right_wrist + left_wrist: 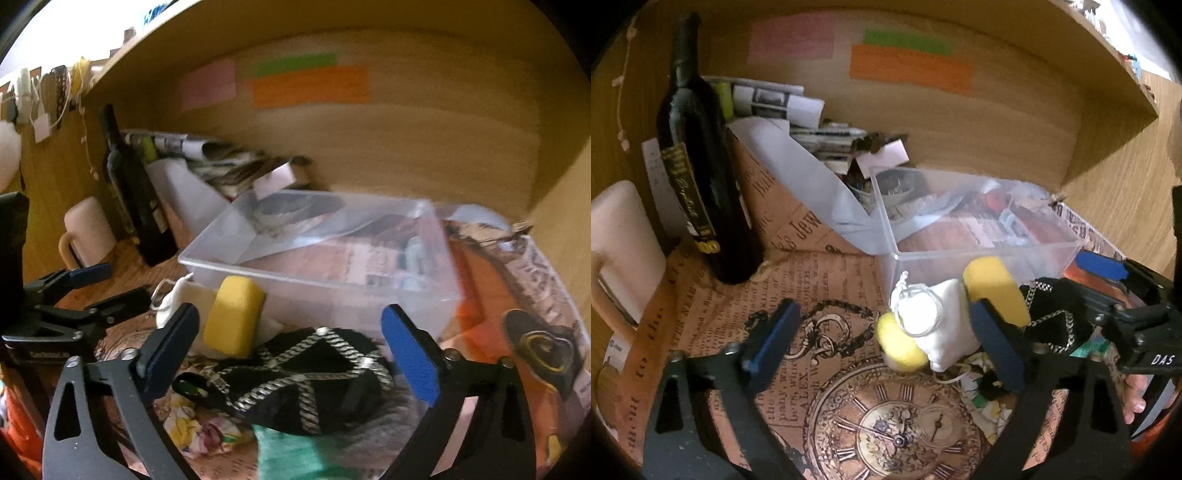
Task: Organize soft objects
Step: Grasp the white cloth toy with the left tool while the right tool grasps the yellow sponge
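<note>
Soft items lie piled on the printed mat, just in front of the clear bin [332, 266]: black pouch w/ silver cord [295, 373], yellow sponge [234, 317], white drawstring bag [934, 321]. Right gripper [291, 358] straddles the pouch, jaws wide, nothing held. Left gripper [886, 343] brackets the white bag, likewise wide and empty. Step: approach/pre-grasp. Next: lower, close on one item, transfer to bin.

A wooden desk [1126, 192] carries a vintage newspaper-print sheet [798, 288] with a pocket-watch picture. On that sheet stand a dark wine bottle [701, 177] and, right of the bottle, a clear plastic box [979, 251]. Left of the bottle sits a cream mug [620, 251].
</note>
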### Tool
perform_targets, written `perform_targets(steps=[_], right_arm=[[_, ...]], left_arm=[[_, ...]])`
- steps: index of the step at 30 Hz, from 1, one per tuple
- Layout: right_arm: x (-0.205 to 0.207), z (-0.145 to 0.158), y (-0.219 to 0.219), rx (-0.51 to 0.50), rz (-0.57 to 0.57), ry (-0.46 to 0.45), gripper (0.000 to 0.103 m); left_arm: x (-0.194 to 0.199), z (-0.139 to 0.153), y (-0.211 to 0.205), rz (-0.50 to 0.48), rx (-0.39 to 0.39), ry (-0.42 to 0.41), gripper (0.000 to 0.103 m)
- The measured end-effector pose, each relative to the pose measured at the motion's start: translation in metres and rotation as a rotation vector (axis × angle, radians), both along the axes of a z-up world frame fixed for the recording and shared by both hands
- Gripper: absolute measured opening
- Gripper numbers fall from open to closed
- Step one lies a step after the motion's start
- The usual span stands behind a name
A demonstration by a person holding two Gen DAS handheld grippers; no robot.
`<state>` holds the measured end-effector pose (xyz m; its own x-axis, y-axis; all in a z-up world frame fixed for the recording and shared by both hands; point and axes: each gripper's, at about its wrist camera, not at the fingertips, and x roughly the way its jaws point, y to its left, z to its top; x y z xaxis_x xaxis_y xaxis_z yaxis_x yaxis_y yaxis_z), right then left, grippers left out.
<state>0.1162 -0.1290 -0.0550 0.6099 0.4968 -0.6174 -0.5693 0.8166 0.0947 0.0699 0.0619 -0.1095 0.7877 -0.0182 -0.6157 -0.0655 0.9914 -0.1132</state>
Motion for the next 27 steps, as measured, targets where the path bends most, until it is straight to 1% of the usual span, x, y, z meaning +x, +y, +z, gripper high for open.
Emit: perform_targets(steps=[4, 6, 7, 8, 9, 11, 12, 13, 14, 15, 16, 17, 19, 21, 27], right_arm=[[0.007, -0.012, 0.016, -0.004, 0.063, 0.068, 0.082], [0.009, -0.017, 0.024, -0.018, 0.087, 0.094, 0.077], [0.010, -0.020, 0.028, -0.021, 0.101, 0.107, 0.073], [0.011, -0.023, 0.031, -0.028, 0.110, 0.123, 0.067], [0.012, -0.026, 0.033, -0.035, 0.119, 0.139, 0.064], [0.015, -0.032, 0.038, -0.050, 0.140, 0.173, 0.051], [0.015, -0.036, 0.040, -0.057, 0.147, 0.186, 0.048], [0.016, -0.038, 0.041, -0.059, 0.157, 0.196, 0.041], [0.015, -0.040, 0.041, -0.057, 0.164, 0.203, 0.035], [0.015, -0.041, 0.041, -0.053, 0.169, 0.207, 0.034], [0.014, -0.040, 0.041, -0.053, 0.168, 0.202, 0.033], [0.013, -0.039, 0.040, -0.052, 0.167, 0.193, 0.032], [0.011, -0.037, 0.039, -0.052, 0.164, 0.177, 0.030], [0.009, -0.033, 0.037, -0.049, 0.158, 0.156, 0.030], [0.005, -0.015, 0.022, -0.008, 0.134, 0.105, 0.028]], left_arm=[[0.007, -0.004, 0.000, -0.032, -0.017, 0.011, 0.082], [0.011, -0.006, -0.002, -0.051, -0.017, 0.015, 0.075], [0.013, -0.008, -0.003, -0.062, -0.018, 0.022, 0.073], [0.014, -0.009, -0.003, -0.070, -0.020, 0.030, 0.068], [0.016, -0.011, -0.004, -0.077, -0.024, 0.037, 0.065], [0.019, -0.014, -0.004, -0.096, -0.044, 0.050, 0.060], [0.021, -0.015, -0.005, -0.105, -0.052, 0.054, 0.056], [0.023, -0.016, -0.006, -0.113, -0.059, 0.059, 0.054], [0.024, -0.017, -0.006, -0.122, -0.065, 0.063, 0.049], [0.025, -0.018, -0.007, -0.133, -0.069, 0.066, 0.044], [0.026, -0.018, -0.008, -0.139, -0.072, 0.067, 0.041], [0.026, -0.018, -0.009, -0.150, -0.077, 0.069, 0.035], [0.026, -0.018, -0.011, -0.154, -0.072, 0.062, 0.032], [0.025, -0.016, -0.013, -0.159, -0.070, 0.059, 0.024], [0.013, -0.007, -0.020, -0.169, -0.075, 0.035, 0.015]])
